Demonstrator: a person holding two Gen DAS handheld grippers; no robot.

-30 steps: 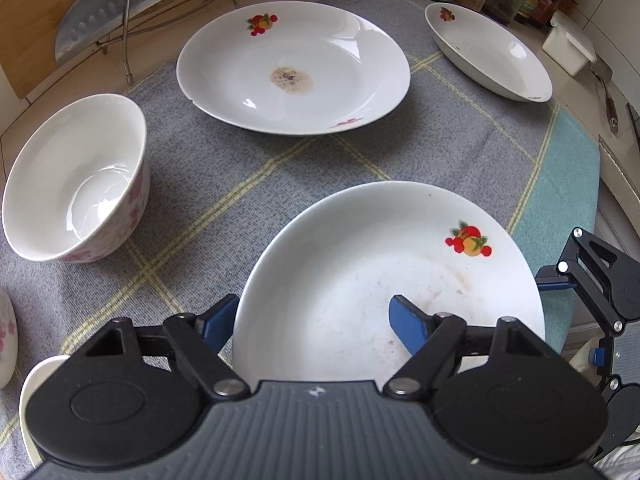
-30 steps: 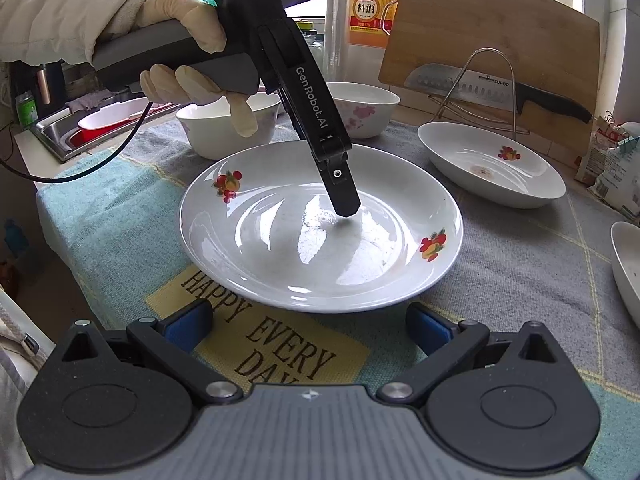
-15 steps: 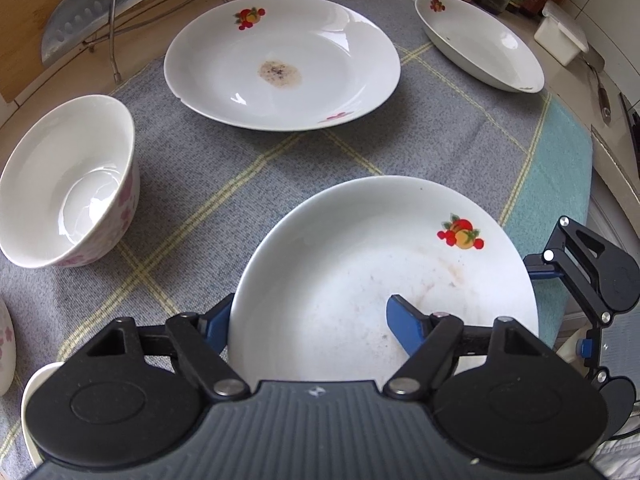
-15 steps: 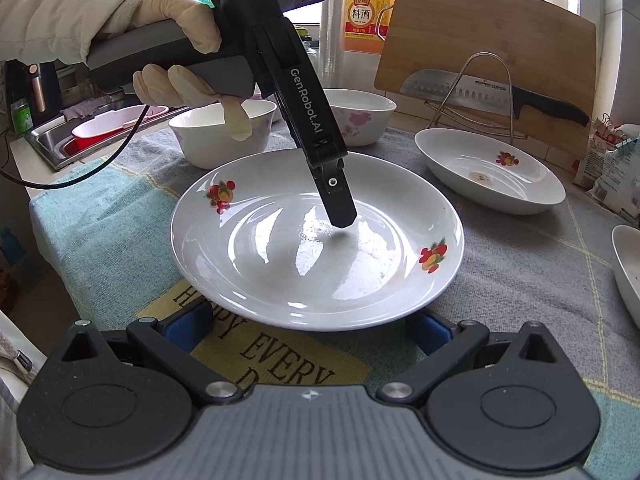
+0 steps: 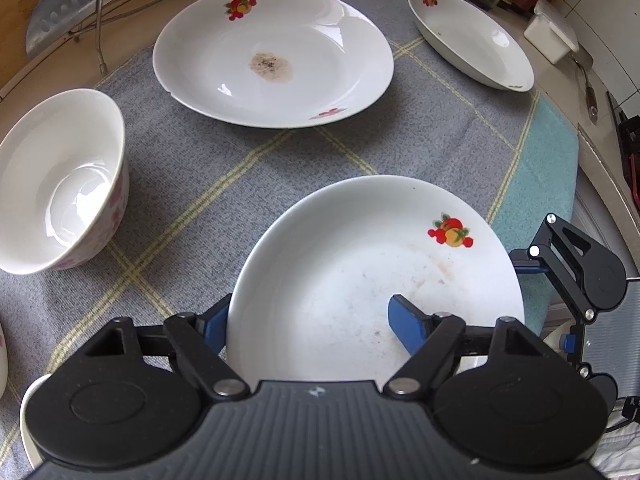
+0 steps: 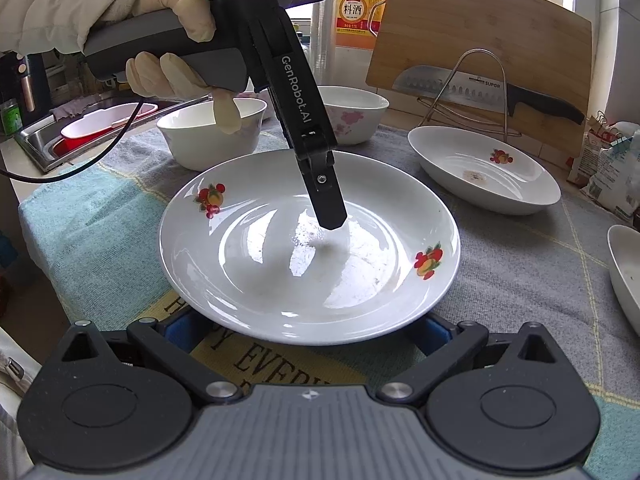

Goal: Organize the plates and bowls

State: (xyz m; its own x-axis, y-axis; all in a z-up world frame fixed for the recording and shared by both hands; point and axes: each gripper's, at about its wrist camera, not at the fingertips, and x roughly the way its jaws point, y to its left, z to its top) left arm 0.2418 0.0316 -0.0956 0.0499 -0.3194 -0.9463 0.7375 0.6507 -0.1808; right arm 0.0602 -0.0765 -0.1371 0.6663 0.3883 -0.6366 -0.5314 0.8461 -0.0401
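Note:
A white plate point(image 5: 360, 280) with fruit prints lies on the checked cloth, closest of the dishes. My left gripper point(image 5: 308, 312) points steeply down and straddles its rim: one blue finger point(image 5: 404, 320) rests inside on the plate floor, the other finger point(image 5: 216, 320) sits outside the rim. Its jaws are opening and do not pinch the plate. In the right wrist view the same plate point(image 6: 280, 280) fills the middle. My right gripper point(image 6: 306, 330) stands open, both fingertips tucked under the plate's near rim. A gloved hand point(image 6: 176, 76) holds the left gripper.
A stained plate point(image 5: 272, 56) and another plate point(image 5: 472, 36) lie farther off. A pink-flowered bowl point(image 5: 60, 184) stands left; two bowls point(image 6: 208, 136) show behind the plate. A knife on a wire rack point(image 6: 480, 92), a cutting board, a sink point(image 6: 40, 148) and bottles ring the cloth.
In the right wrist view the plate has come nearer; its rim now covers my right fingertips and part of the printed words. The left gripper has hardly moved.

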